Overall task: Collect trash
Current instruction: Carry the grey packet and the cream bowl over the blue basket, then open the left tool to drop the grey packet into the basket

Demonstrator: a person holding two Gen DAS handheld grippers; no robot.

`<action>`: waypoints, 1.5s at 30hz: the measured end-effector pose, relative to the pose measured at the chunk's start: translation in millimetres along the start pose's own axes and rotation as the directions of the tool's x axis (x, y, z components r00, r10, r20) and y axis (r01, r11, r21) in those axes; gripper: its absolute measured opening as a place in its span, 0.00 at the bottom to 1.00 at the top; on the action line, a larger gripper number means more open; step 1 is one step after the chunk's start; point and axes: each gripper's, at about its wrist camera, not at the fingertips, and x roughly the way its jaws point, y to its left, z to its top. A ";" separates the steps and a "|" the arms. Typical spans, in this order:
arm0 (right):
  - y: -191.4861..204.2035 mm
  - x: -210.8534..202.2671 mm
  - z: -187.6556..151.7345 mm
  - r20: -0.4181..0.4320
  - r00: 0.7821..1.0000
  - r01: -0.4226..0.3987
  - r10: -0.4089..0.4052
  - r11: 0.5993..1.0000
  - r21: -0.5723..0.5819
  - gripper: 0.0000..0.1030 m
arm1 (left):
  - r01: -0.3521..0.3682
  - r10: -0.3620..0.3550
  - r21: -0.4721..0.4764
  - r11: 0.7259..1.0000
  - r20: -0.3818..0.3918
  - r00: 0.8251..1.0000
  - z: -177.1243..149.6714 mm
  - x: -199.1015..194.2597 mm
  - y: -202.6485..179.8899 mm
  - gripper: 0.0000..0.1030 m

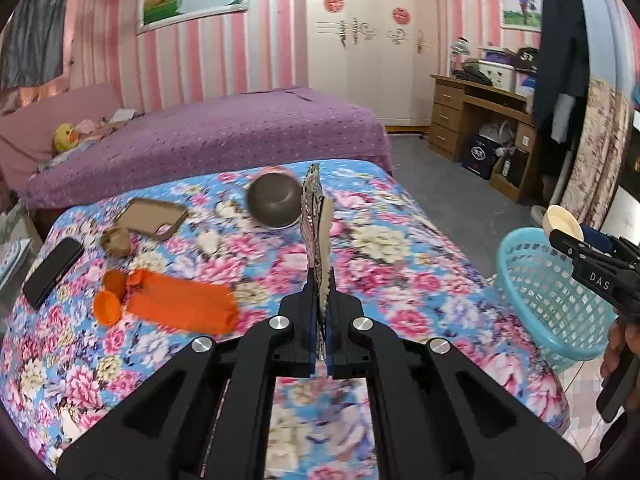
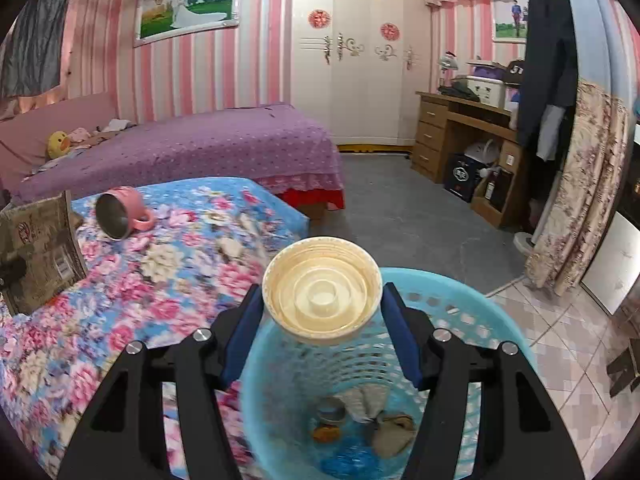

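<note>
My left gripper [image 1: 320, 294] is shut on a flat brown patterned packet [image 1: 317, 224], held edge-on above the floral bed cover [image 1: 400, 280]. In the right wrist view the same packet [image 2: 40, 252] shows at the far left. My right gripper [image 2: 321, 300] is shut on a cream round lid [image 2: 322, 280], its blue pads [image 2: 244, 328] against the lid's rim. The lid hangs over the blue mesh basket [image 2: 460, 286], which holds crumpled paper [image 2: 390, 430] and other scraps. In the left wrist view the basket [image 1: 540, 292] stands beside the bed, with the right gripper [image 1: 560, 236] above it.
On the floral cover lie a pink mug [image 1: 274, 204] on its side, a brown phone case [image 1: 150, 216], a brown paper wad [image 1: 116, 242], a black phone [image 1: 52, 266], an orange pouch [image 1: 180, 300] and white tissue [image 1: 208, 242]. Behind are a purple bed [image 1: 224, 132] and a wooden desk [image 1: 472, 112].
</note>
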 end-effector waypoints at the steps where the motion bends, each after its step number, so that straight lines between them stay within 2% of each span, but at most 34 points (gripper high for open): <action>1: -5.5 -0.9 -1.2 0.000 1.000 0.007 -0.007 1.000 0.002 0.58 | 0.002 -0.002 0.009 1.000 0.003 1.000 1.9 -1.0 -6.8 0.01; 6: -39.2 -4.2 -5.4 -0.006 0.999 0.046 -0.046 0.999 0.024 0.58 | 0.038 -0.037 -0.015 0.999 0.005 0.999 9.5 -1.9 -29.6 0.01; 11: -71.0 -5.2 -11.8 -0.023 0.997 0.072 -0.070 0.995 0.063 0.58 | 0.060 -0.060 0.000 0.998 0.002 0.998 13.6 -0.9 -61.2 0.01; 21: -111.5 -4.2 -26.7 -0.053 0.992 0.115 -0.111 0.990 0.076 0.58 | 0.139 -0.139 0.021 0.990 -0.016 0.990 7.2 7.2 -116.9 0.01; 28: -135.8 -1.5 -30.2 -0.063 0.990 0.133 -0.126 0.983 0.124 0.58 | 0.209 -0.208 0.041 0.977 -0.033 0.978 4.3 16.9 -155.8 0.01; 36: -150.6 3.8 -35.9 -0.081 0.986 0.157 -0.148 0.981 0.114 0.58 | 0.286 -0.284 0.083 0.955 -0.043 0.958 1.9 18.8 -198.6 0.01; 41: -156.8 5.2 -36.9 -0.088 0.986 0.152 -0.142 0.981 0.124 0.58 | 0.278 -0.270 0.134 0.951 -0.079 0.960 -5.3 36.3 -221.8 0.02; 45: -157.0 8.9 -39.0 -0.099 0.986 0.148 -0.137 0.982 0.117 0.58 | 0.277 -0.264 0.130 0.952 -0.112 0.958 -6.3 49.6 -229.0 0.03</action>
